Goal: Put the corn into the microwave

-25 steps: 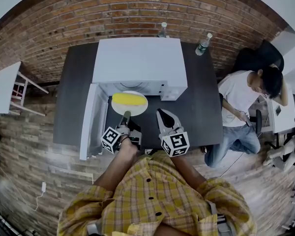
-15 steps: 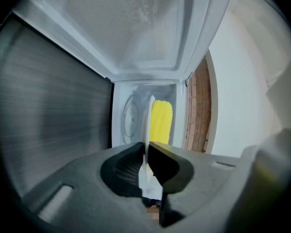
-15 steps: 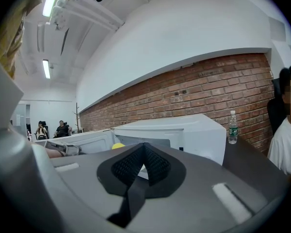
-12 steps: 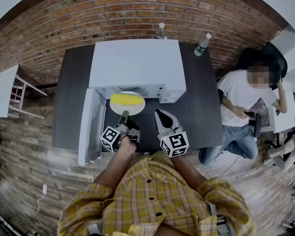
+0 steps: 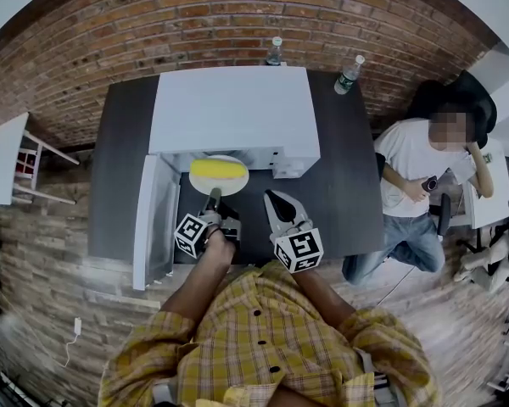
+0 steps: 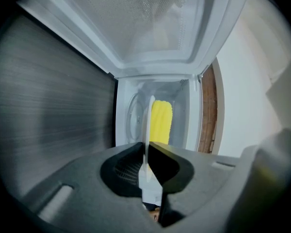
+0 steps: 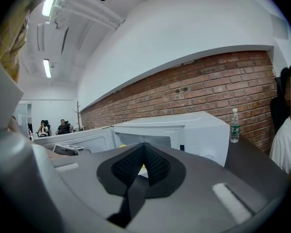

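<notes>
a: where's the corn (image 5: 218, 170) relative to the microwave (image 5: 233, 108)?

b: right at the microwave's open front, lying on a white plate (image 5: 229, 188). from the head view the plate's far rim is tucked under the front edge of the microwave's top, and the near rim pokes out toward the person.

a: what's holding the plate?

b: the left gripper (image 5: 214, 195). its jaws are narrow, pinched on the near rim. its own view shows the plate edge-on between the pads, with the microwave's cavity straight ahead.

a: and the door (image 5: 157, 219)?

b: swung open at the microwave's left side.

a: the right gripper (image 5: 276, 200)?

b: in front of the microwave, right of the plate, not touching it. its jaws are pressed together with nothing between them.

a: anything else nearby?

b: two bottles (image 5: 349, 75) behind the microwave on the dark table (image 5: 348, 176), and a person (image 5: 416, 168) seated well off to the microwave's right.
</notes>
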Available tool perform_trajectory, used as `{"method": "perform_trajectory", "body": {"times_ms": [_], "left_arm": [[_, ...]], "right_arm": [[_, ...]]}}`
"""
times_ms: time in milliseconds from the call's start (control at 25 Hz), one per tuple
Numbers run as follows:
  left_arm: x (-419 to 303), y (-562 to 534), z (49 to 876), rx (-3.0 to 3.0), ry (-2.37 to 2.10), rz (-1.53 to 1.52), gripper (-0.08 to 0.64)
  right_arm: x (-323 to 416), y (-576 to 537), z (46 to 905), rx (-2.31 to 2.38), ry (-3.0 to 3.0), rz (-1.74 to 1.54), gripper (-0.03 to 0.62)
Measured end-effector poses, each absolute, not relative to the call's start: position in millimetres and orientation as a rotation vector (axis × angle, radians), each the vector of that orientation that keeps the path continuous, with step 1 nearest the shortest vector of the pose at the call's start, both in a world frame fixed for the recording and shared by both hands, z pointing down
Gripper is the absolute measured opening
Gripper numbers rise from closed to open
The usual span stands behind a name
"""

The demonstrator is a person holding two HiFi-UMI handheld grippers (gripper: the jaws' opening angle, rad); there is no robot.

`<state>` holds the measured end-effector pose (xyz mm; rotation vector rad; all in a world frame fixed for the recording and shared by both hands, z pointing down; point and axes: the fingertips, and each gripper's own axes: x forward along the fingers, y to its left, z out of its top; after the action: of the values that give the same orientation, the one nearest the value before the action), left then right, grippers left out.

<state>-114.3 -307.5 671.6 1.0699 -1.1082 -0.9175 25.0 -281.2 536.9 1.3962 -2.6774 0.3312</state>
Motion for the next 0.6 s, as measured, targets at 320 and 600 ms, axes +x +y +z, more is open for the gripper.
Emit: {"method": "perform_trajectory", "body": {"times_ms": [320,600], "left_arm": [[-118,-322,693,1.065,-1.137,-0.9,0.032],[-119,-337,707,1.035,-1.156,-0.89,0.032]], "right_arm": [[26,-284,542,1.401,-2.661,0.339,0.004],[24,-290,546,1.397,-2.649,0.351,0.005]]}}
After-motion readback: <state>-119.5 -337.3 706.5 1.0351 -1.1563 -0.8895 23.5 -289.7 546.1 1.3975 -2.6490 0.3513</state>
